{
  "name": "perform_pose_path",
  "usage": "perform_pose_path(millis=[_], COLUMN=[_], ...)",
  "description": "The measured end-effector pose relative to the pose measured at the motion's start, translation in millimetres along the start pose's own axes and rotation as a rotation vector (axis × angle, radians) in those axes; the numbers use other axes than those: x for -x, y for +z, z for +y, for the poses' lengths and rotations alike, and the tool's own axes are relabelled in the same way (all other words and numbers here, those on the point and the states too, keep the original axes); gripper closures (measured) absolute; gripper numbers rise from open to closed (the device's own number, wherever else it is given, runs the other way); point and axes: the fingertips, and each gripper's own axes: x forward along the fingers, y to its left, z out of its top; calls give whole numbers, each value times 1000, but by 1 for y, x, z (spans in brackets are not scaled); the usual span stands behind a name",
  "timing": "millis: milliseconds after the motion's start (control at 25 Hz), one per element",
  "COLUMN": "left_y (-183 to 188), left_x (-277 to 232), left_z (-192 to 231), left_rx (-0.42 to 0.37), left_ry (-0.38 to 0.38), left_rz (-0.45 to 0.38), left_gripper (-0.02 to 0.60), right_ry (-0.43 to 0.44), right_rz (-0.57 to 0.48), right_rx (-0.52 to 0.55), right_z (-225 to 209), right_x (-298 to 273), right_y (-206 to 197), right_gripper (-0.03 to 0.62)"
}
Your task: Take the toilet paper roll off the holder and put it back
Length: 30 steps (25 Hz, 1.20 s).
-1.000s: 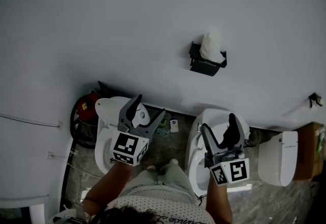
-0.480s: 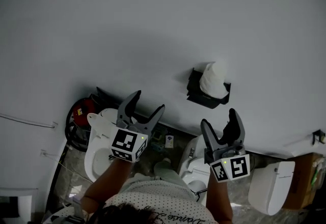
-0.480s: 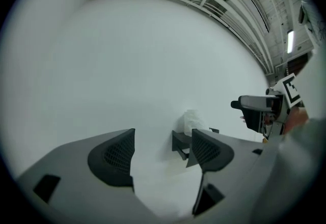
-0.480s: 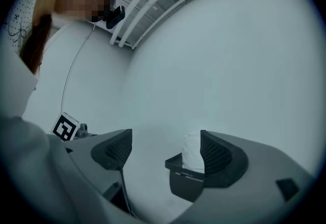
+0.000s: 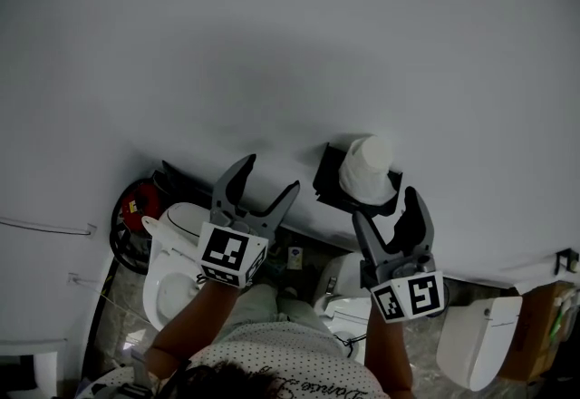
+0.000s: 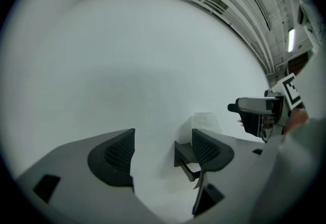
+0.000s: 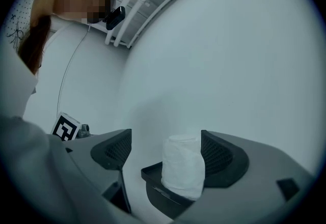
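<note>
Toilet paper roll (image 7: 182, 171) on holder (image 7: 155, 190) facing wide-open, empty right gripper (image 7: 165, 151); left gripper (image 6: 163, 149) likewise, roll half-hidden there.

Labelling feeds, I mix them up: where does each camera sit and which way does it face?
Head view: on the head, looking down the wall at toilet paper roll and holder; forearms, left gripper, right gripper show.
Left gripper view: on that gripper, facing the wall; own open jaws show.
Right gripper view: likewise; roll framed between open jaws.
Shared: the holder.
</note>
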Motion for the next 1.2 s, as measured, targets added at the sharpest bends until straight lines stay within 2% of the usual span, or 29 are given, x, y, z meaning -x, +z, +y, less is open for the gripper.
perform_pose_path(millis=[440, 720, 920, 1200], left_y=[-5, -5, -6, -2], left_x=[-40, -52, -55, -62], left_z=[17, 28, 28, 33], left_rx=[-16, -27, -22, -15], left_ry=[-127, -174, -182, -141], left_rz=[2, -7, -2, 3], left_gripper=[248, 247, 247, 247], right_ry=[-120, -178, -175, -122], right_rz=[27, 28, 41, 81], right_rx=[9, 62, 71, 42], right_z=[-11, -15, -18, -26], right_x=[-28, -39, -47, -63], right_y=[-15, -13, -11, -19], right_gripper=[169, 148, 132, 126])
